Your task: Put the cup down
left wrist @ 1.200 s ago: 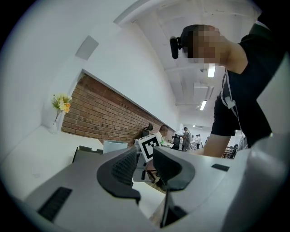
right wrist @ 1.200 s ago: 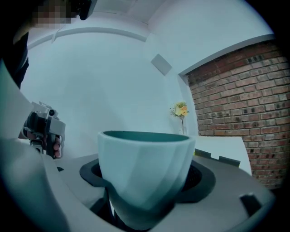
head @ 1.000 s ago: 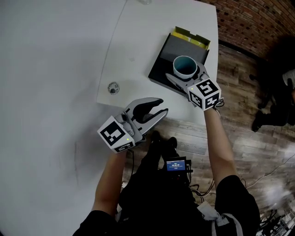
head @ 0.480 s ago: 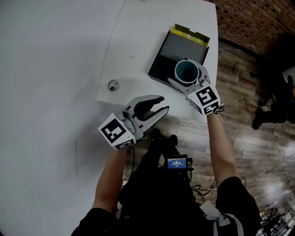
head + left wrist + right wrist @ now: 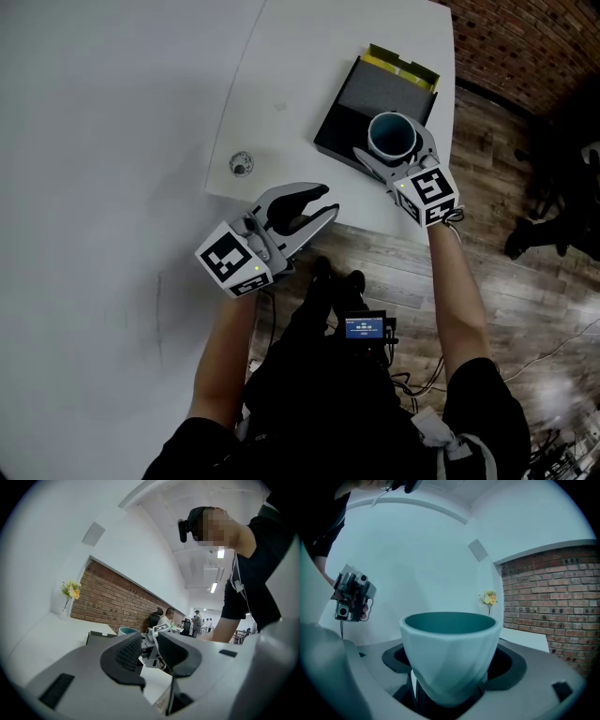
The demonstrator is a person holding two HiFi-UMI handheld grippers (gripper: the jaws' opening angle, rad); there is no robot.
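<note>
One risk: right gripper fingers grip the cup over the tray, seemingly unseated; early release could topple it; left gripper fingers apart, empty.

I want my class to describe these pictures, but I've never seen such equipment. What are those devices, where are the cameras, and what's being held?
A person holds a two-jaw gripper in each hand. One picture looks down from a camera on the person's head; the others look along each gripper's jaws. The right gripper grips a teal cup above a dark box on the white table. The left gripper is open and empty. A small round fitting sits nearby.
</note>
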